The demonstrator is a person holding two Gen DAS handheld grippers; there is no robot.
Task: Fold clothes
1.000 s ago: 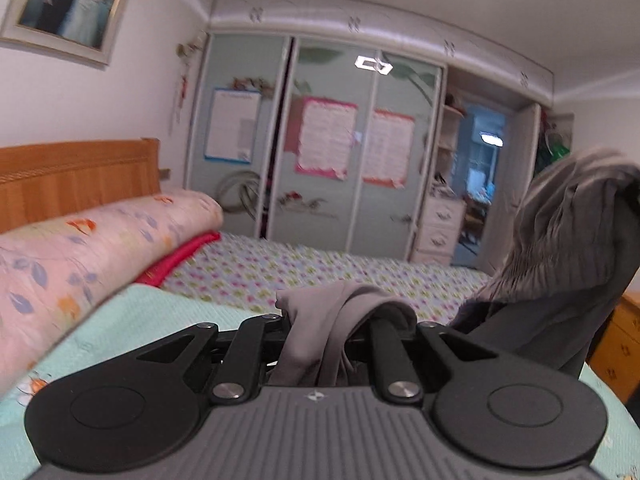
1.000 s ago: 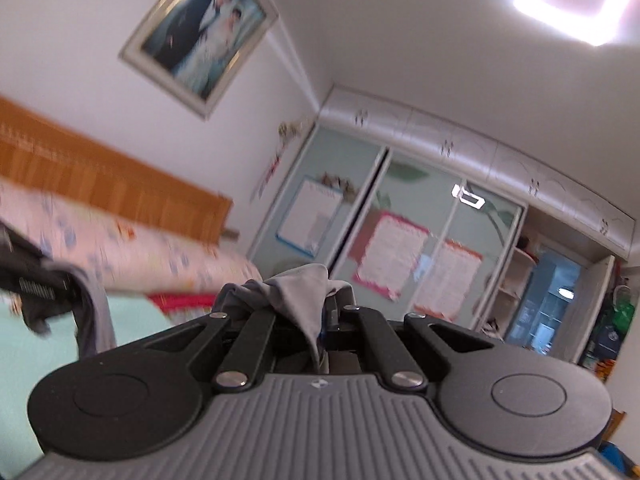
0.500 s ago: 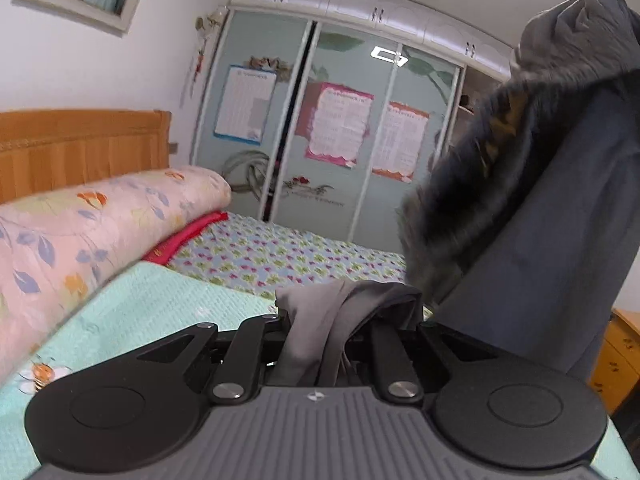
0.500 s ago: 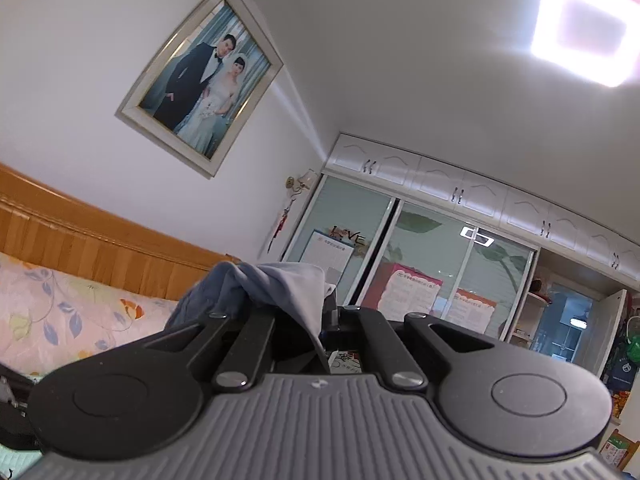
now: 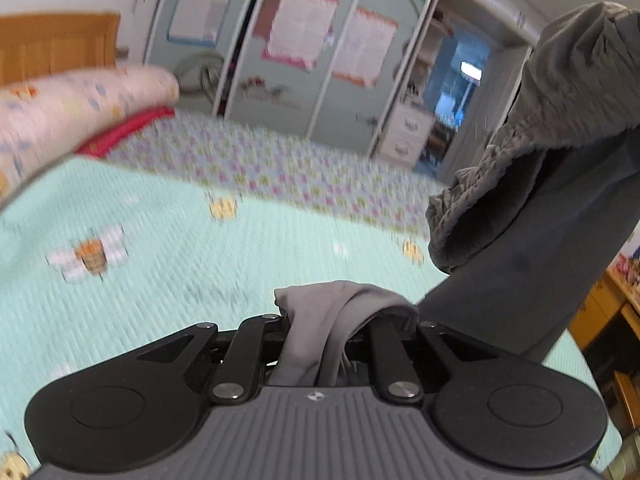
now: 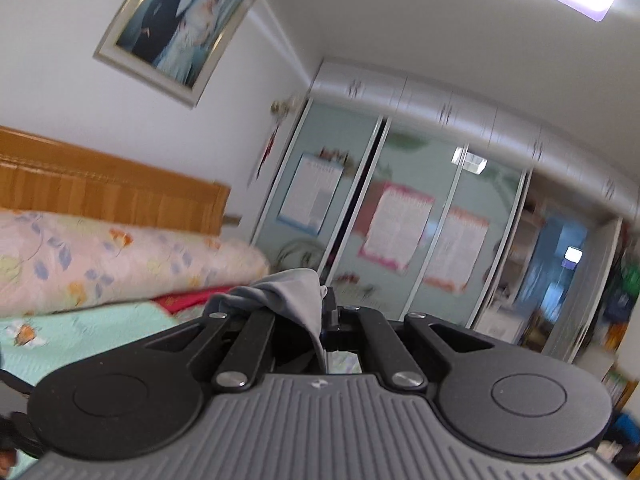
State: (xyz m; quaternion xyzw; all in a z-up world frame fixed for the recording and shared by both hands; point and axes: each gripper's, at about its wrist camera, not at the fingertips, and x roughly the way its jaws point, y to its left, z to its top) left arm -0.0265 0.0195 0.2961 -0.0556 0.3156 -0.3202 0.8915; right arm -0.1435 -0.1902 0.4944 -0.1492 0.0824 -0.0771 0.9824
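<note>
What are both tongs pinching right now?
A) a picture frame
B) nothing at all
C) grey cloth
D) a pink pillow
C: grey cloth is bunched between the fingers of the left tongs, and more of it is bunched in the right tongs; the rest hangs in the air above the green bedspread.

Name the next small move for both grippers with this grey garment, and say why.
Probably lower both together toward the mint bedspread: the left gripper and right gripper each pinch the grey garment, which hangs in the air above it.
</note>
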